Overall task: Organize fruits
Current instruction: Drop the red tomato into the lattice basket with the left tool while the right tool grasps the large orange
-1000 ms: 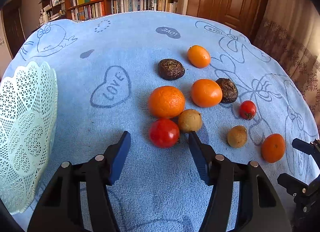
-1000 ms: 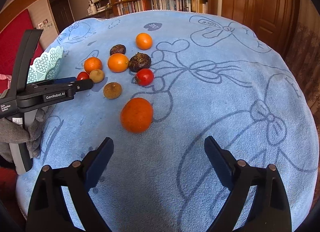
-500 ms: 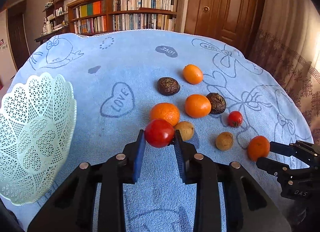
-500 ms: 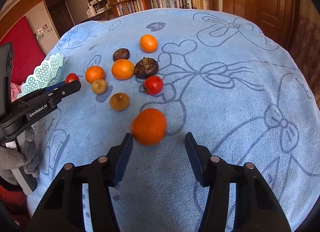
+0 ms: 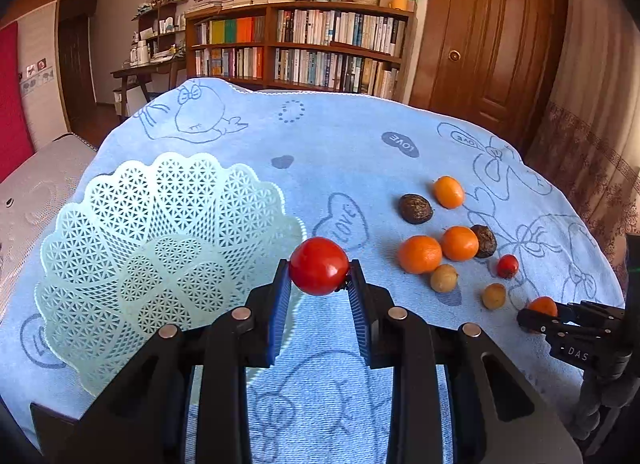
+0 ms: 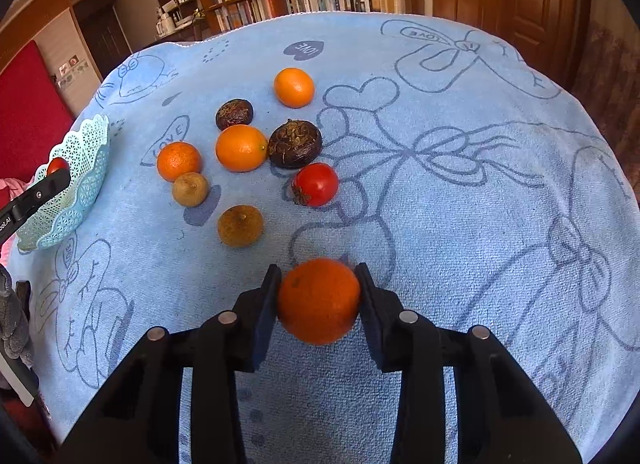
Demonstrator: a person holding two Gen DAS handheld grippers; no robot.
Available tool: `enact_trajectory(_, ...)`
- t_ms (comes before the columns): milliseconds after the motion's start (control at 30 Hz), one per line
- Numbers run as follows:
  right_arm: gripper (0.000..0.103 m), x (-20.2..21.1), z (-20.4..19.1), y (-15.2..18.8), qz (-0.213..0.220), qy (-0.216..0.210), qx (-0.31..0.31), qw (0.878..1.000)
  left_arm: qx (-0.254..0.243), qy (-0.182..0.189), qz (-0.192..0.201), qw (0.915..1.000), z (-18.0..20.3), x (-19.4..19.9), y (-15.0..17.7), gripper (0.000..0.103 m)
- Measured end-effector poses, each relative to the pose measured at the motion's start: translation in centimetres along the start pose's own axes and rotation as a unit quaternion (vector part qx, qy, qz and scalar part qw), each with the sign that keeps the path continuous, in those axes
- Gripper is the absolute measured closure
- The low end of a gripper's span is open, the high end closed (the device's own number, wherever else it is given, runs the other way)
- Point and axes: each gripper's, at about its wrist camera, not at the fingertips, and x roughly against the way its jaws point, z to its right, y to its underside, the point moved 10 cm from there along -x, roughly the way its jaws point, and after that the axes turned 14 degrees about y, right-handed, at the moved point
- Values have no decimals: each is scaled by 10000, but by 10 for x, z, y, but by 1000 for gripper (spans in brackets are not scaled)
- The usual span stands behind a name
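Note:
My left gripper (image 5: pixel 319 278) is shut on a red tomato (image 5: pixel 319 266), held above the cloth just right of the pale green lattice basket (image 5: pixel 120 248). My right gripper (image 6: pixel 318 296) is shut on an orange (image 6: pixel 319 301) low over the blue cloth. In the right wrist view the other fruits lie in a cluster: three oranges (image 6: pixel 241 147), two dark wrinkled fruits (image 6: pixel 295 143), a small red tomato (image 6: pixel 316 183) and two brown fruits (image 6: pixel 240 225). The basket (image 6: pixel 86 167) stands at the far left there, with the left gripper's fingers (image 6: pixel 36 193) beside it.
A blue cloth (image 6: pixel 460 183) with drawn hearts and bows covers the round table. A bookshelf (image 5: pixel 296 47) and a wooden door (image 5: pixel 492 35) stand behind it. The right gripper (image 5: pixel 538 316) shows at the right edge of the left wrist view. A gloved hand (image 6: pixel 14 324) is at the left.
The left gripper closed on the red tomato, lifted it and carried it left toward the basket. The right gripper moved forward and shut on the near orange.

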Motion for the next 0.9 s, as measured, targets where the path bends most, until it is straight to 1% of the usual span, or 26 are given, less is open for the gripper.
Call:
enact_trajectory(100,65,7,-5,-2,47,42,-22,10000,135,-265,131,9995,-27,13,-4,74)
enact_trajectory(200,65,23,-13,-12,252,64,2,9997,308,-395,203,9985,-51,24,-9,74)
enact_trajectory(300,65,39,-30,-23,447,-36,76,9990,501,-565,333,9966,-72,38,-16,71)
enact_trajectory(367,65,48,-45,-30,551,-131,163,9983,646,-624,428,9950,-82,47,-19,55)
enact_trajectory(400,65,52,-54,-33,583,-200,208,9979,736,-649,502,9939,-86,52,-22,38)
enact_trajectory(433,65,55,-64,-35,605,-273,263,9974,795,-675,604,9927,-90,59,-25,30)
enact_trajectory(500,65,60,-83,-40,640,-409,384,9964,829,-720,747,9911,-94,71,-31,25)
enact_trajectory(600,65,67,-114,-45,643,-692,506,9942,872,-668,903,9898,-96,84,-37,11)
enact_trajectory(700,65,74,-152,-50,657,-1020,619,9907,931,-620,1047,9882,-95,93,-43,9)
enact_trajectory(800,65,78,-191,-54,689,-1255,798,9865,919,-638,1141,9872,-95,101,-46,5)
enact_trajectory(900,65,75,-225,-56,561,-1462,872,9838,931,-620,1217,9862,-95,106,-49,4)
